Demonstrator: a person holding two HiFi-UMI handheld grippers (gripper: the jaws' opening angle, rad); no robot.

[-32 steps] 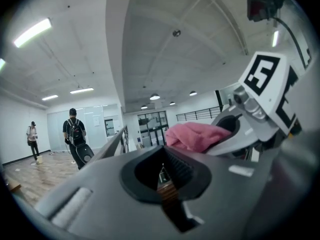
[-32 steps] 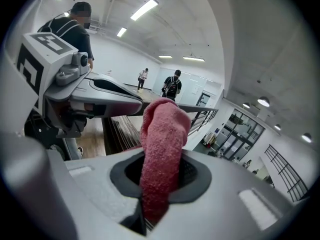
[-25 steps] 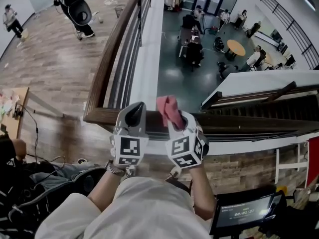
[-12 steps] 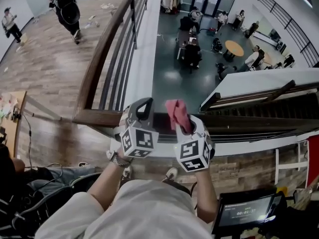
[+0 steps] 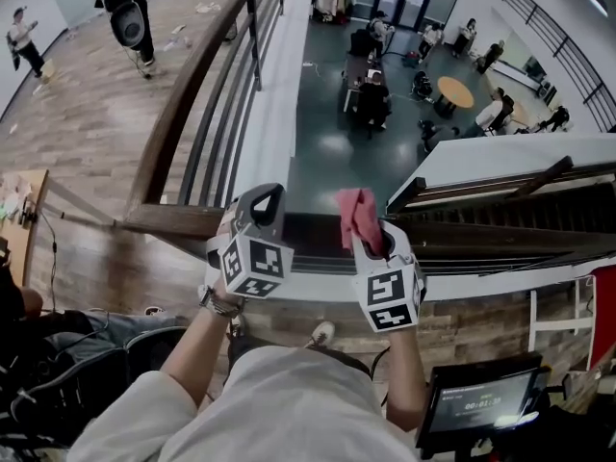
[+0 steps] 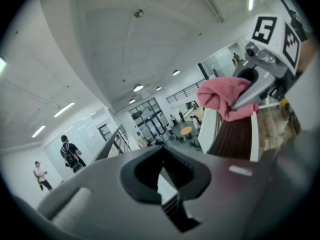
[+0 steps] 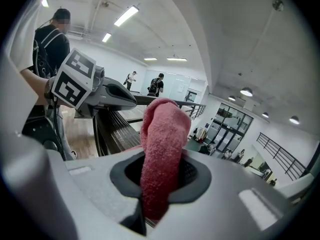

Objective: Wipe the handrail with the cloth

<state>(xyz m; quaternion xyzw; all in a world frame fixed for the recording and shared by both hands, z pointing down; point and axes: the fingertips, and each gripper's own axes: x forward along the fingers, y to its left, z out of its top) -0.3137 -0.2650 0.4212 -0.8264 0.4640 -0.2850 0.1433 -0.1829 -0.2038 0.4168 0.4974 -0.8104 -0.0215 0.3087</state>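
A dark wooden handrail [image 5: 462, 233] crosses the head view just beyond both grippers and turns at a corner into a long rail [image 5: 192, 75] that runs away up the left. My right gripper [image 5: 370, 243] is shut on a pink cloth [image 5: 358, 215], which sticks up out of its jaws above the handrail. In the right gripper view the cloth [image 7: 161, 149] fills the jaw gap, with the handrail [image 7: 114, 129] behind it. My left gripper [image 5: 266, 198] hovers beside it over the rail, jaws together and holding nothing. The left gripper view shows the cloth [image 6: 222, 96] at upper right.
Metal balusters [image 5: 217, 133] run under the long rail. Beyond the handrail is a drop to a lower hall with people and a round table [image 5: 455, 91]. A person with a backpack [image 5: 125, 8] walks at upper left. A screen [image 5: 476, 407] stands at lower right.
Both grippers have shifted a little to the right along the handrail, and the gap between them has widened. The cloth stays in the right gripper.
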